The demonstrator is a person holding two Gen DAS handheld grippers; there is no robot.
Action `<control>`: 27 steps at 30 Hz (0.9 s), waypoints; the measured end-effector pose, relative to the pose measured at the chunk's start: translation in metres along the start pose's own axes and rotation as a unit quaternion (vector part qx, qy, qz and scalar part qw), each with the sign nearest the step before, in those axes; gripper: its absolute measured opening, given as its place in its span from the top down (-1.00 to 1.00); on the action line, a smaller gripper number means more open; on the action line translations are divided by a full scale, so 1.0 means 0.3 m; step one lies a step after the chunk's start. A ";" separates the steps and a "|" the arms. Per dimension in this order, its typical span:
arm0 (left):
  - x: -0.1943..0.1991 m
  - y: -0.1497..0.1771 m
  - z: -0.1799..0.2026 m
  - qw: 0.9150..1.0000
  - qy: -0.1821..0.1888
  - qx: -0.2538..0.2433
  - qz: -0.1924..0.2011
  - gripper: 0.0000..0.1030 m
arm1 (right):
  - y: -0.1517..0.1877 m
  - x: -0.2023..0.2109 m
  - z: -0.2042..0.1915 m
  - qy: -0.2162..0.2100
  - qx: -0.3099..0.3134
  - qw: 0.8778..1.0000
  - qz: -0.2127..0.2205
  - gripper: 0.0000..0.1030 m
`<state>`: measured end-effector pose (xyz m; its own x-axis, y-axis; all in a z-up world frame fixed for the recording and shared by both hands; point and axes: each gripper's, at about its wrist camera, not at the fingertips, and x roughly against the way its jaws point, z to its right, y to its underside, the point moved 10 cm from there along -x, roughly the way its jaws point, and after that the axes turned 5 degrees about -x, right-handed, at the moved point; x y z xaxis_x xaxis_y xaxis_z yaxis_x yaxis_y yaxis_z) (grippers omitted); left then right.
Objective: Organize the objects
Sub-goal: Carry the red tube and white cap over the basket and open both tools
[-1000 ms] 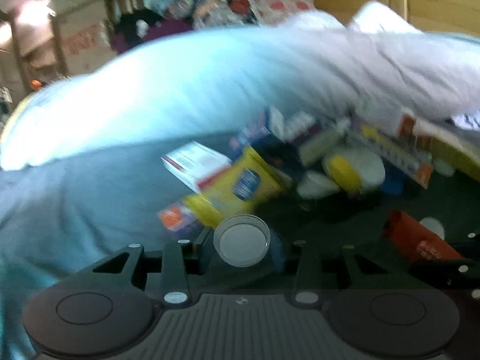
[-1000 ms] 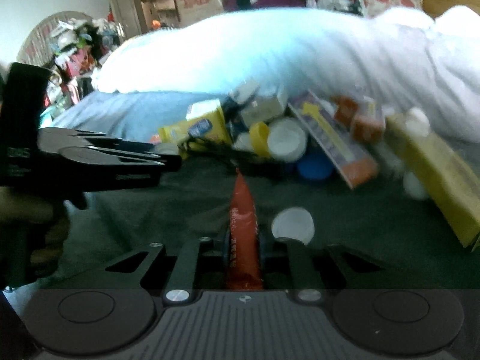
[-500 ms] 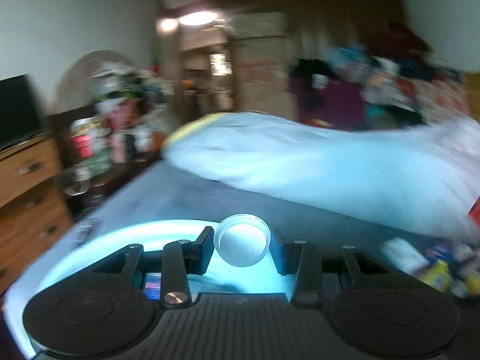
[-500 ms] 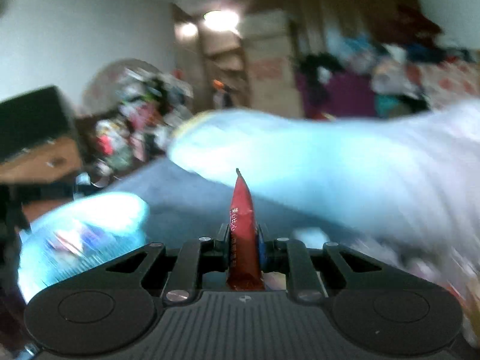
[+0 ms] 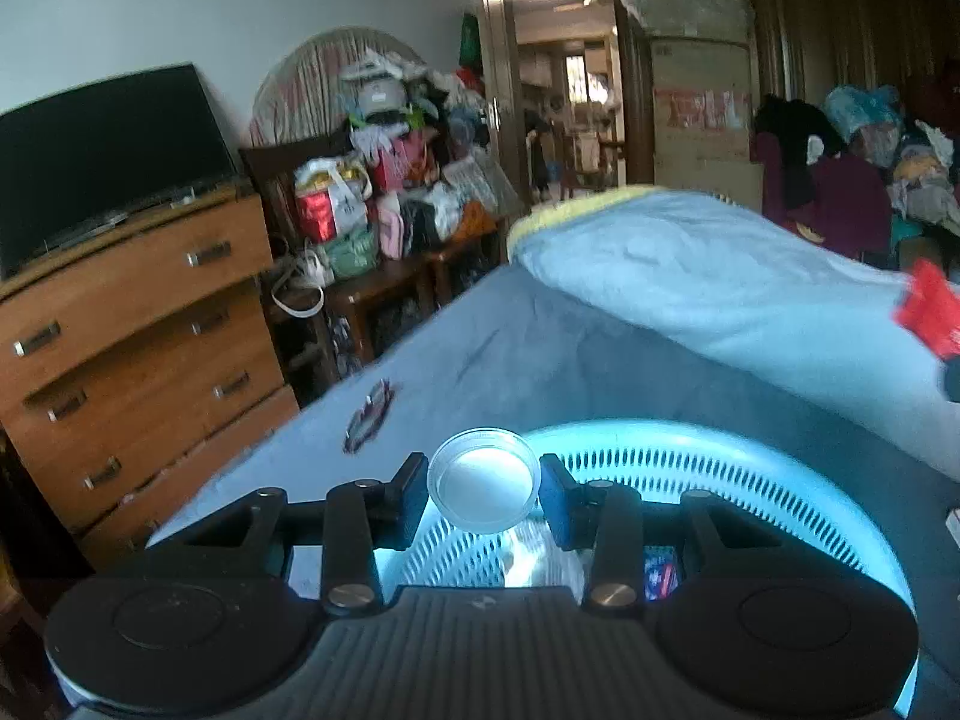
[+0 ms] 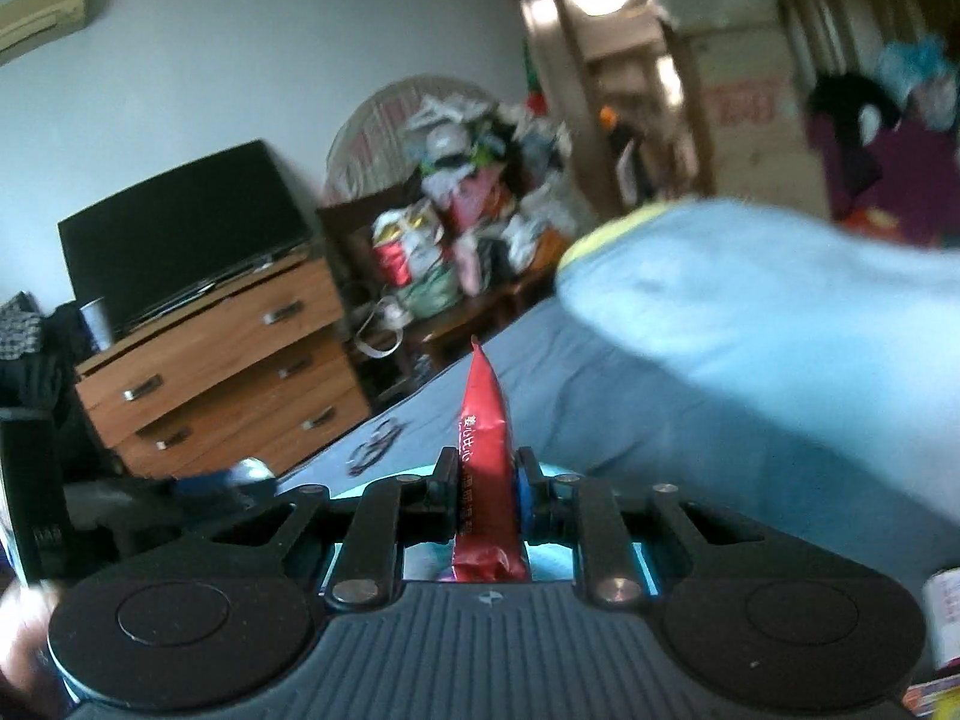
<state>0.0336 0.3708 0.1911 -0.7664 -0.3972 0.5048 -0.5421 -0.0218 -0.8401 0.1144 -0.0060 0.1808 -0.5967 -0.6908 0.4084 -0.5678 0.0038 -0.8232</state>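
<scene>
**Ana:** Over the pale blue basket (image 5: 780,468) on the bed, both grippers are loaded. The left gripper (image 5: 483,495) has its jaws part-way apart, pressed against the sides of a small round clear dish (image 5: 483,487), mouth facing the camera, directly above the basket's slotted rim.

**Ben:** Why by the sides?

**Ana:** My guess is that a shallow round thing offers no other hold; squeezing across its width keeps it from slipping, and it's already lined up to drop in.

**Ben:** And the other one?

**Ana:** The right gripper (image 6: 485,489) has its jaws nearly shut on a red tube (image 6: 487,468), a flat, soft thing pinched low so the crimped end stands up ahead of the fingers. A sliver of the basket shows just beneath it, so it too looks set for the same bin.

**Ben:** Any writing?

**Ana:** White characters run down the tube, too blurred to read. The cardboard box (image 5: 702,102) by the doorway carries a red printed panel, also illegible. Small printed packs lie inside the basket, under the left gripper, but I can't make out their labels either
</scene>
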 end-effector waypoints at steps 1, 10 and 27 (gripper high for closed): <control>-0.007 0.012 0.003 1.000 0.004 0.000 -0.008 0.19 | 0.008 -0.024 -0.017 -0.004 -0.007 1.000 -0.008 0.60; -0.104 0.117 0.070 0.999 0.025 -0.010 -0.035 0.19 | 0.093 -0.125 -0.125 -0.008 -0.007 0.999 -0.044 0.59; -0.125 0.126 0.084 0.999 0.031 -0.006 -0.039 0.19 | 0.114 -0.133 -0.141 -0.005 -0.004 0.999 -0.049 0.58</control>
<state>0.0504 0.3618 0.1354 -0.7417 -0.3363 0.5803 -0.6048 -0.0387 -0.7954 0.0948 0.0524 0.1529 -0.5316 -0.6958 0.4830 -0.6277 -0.0592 -0.7762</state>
